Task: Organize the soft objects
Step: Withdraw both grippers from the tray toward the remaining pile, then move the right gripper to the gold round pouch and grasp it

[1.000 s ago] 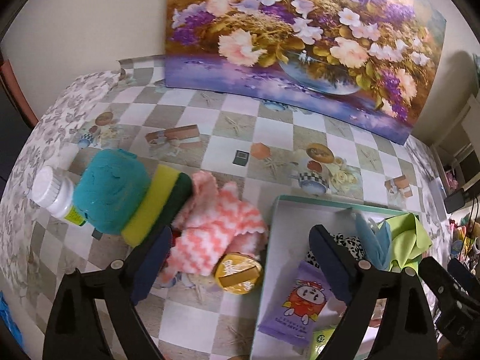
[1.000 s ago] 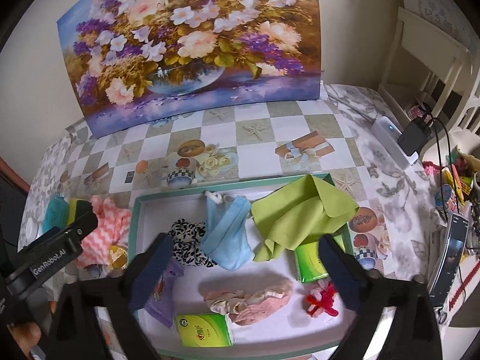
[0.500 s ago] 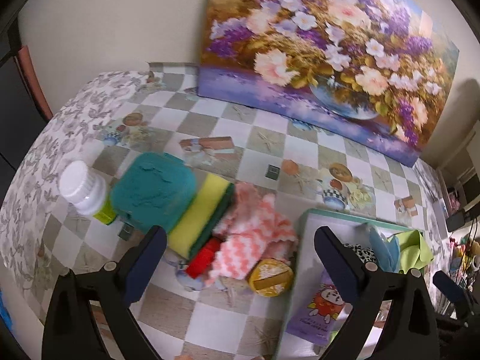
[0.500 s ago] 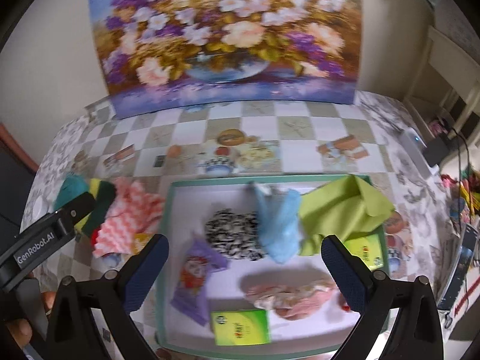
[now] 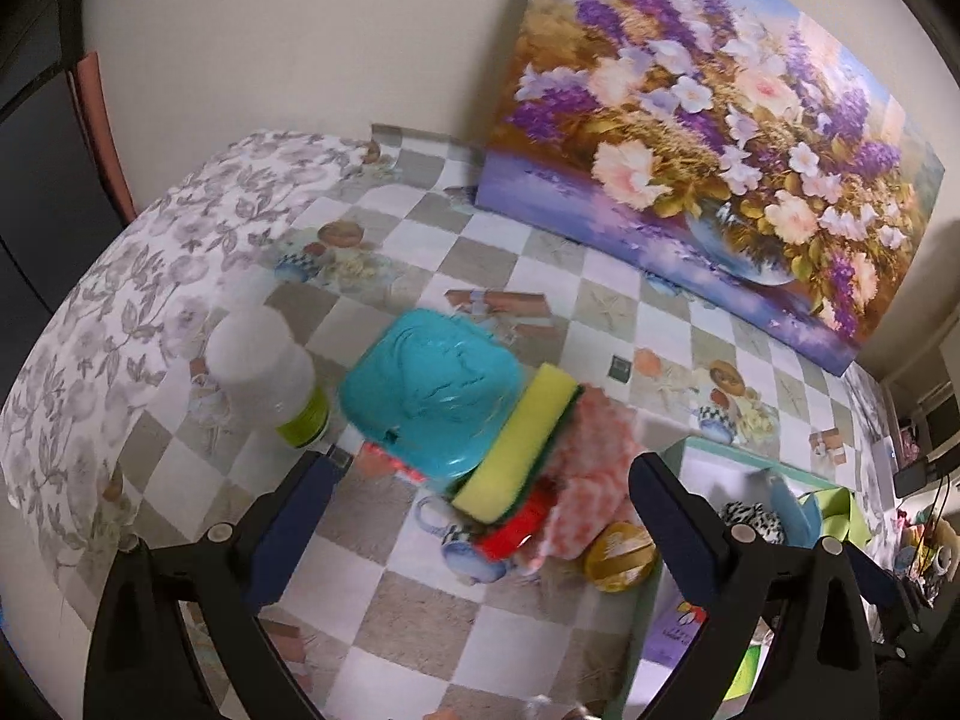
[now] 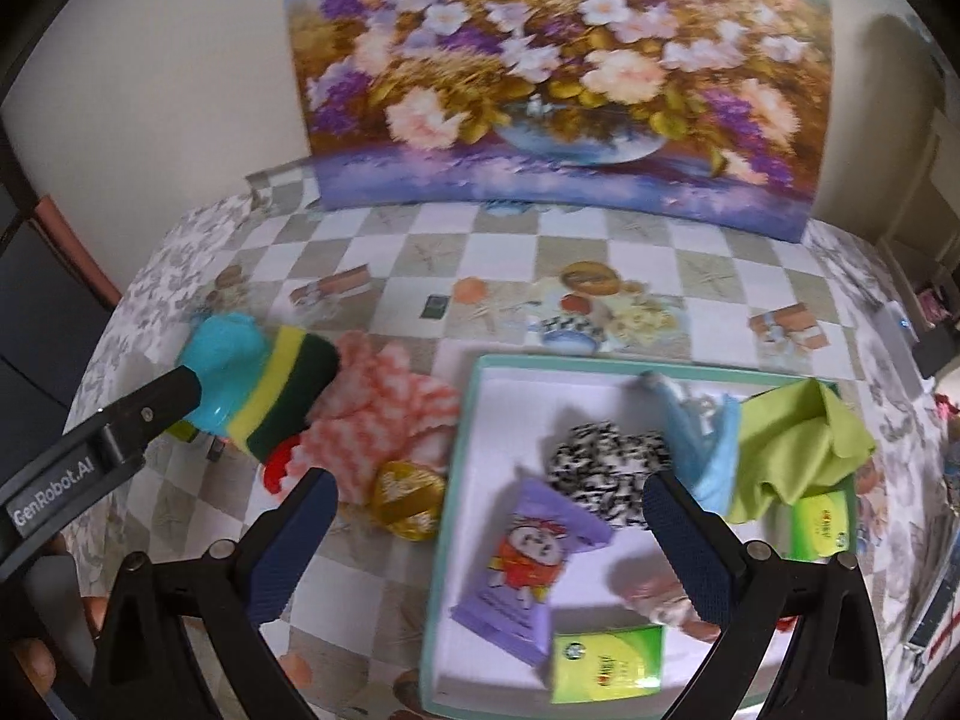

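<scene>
Sponge (image 5: 521, 444), yellow with a dark green backing, lies on the checked tablecloth (image 5: 414, 612) between the teal lid (image 5: 429, 387) and the pink-and-white cloth (image 5: 591, 480), left of the tray (image 6: 456, 480); the approach should centre the pads on its long sides, clear of the lid and the red item beneath. Left gripper (image 5: 480, 495) hovers spread wide, holding nothing. Right gripper (image 6: 489, 525) likewise stands parted and empty above the tray's near edge.

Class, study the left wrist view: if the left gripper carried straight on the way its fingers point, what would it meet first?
Most likely the yellow-and-green sponge, which lies midway ahead of the open left gripper, leaning against the teal object with the pink-and-white cloth beside it. Fisheye depth is unclear, so the teal object could come first.
</scene>
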